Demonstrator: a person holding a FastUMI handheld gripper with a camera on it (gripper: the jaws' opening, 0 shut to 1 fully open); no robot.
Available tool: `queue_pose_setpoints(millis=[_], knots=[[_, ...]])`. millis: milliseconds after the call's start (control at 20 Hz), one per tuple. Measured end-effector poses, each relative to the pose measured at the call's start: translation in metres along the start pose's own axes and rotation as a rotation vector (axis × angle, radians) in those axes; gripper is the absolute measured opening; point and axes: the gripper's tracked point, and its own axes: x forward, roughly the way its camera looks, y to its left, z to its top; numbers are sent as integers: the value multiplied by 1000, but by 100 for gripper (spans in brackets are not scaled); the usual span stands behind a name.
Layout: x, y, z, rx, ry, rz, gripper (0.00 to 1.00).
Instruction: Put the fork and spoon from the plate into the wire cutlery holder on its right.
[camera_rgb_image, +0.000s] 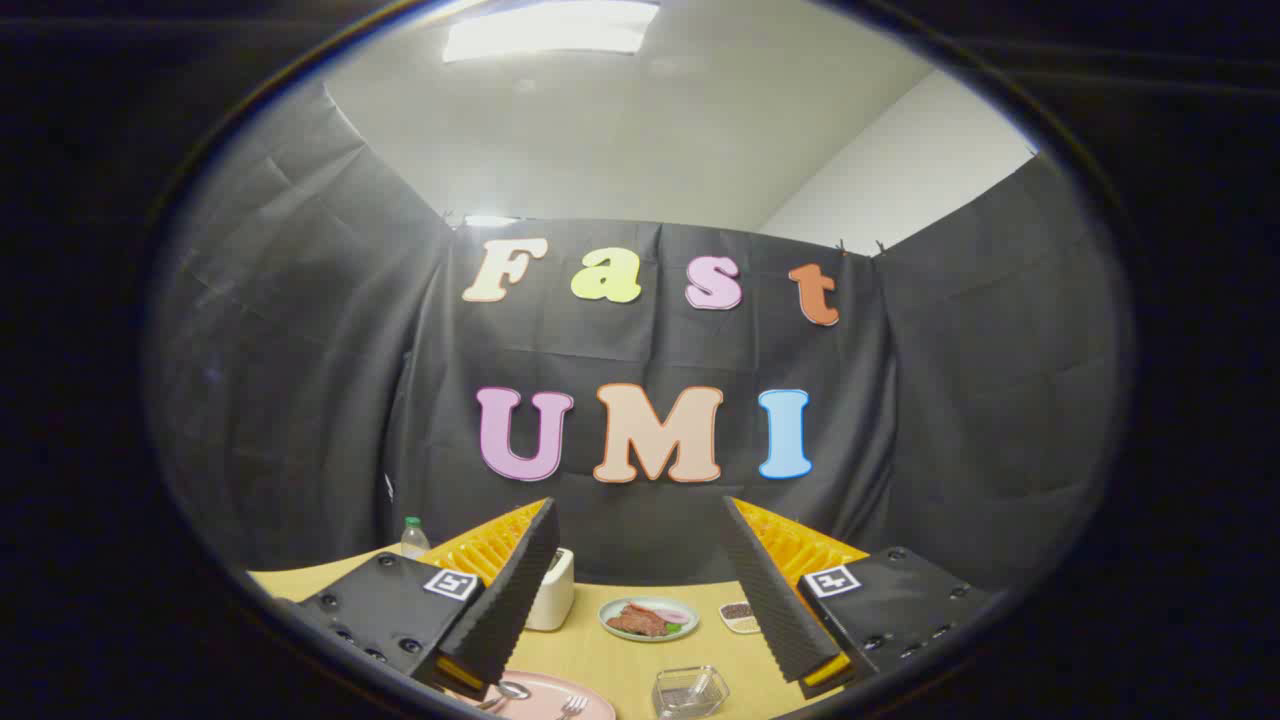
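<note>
The gripper (640, 590) hovered with fingers wide apart above the pink plate (590, 700) at the table's near edge; a steep descent risked skidding the fork (572, 706)

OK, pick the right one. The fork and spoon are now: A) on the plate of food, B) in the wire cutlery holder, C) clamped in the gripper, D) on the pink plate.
D: the fork and spoon lie on the pink plate, below the open gripper.
</note>
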Motion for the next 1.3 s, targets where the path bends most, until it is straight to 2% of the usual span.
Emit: queue_pose_setpoints(millis=[500, 950, 1300], knots=[[6, 29, -11, 3, 28, 76, 100], [6, 37, -31, 28, 79, 84, 100], [-3, 48, -102, 32, 232, 114, 100]])
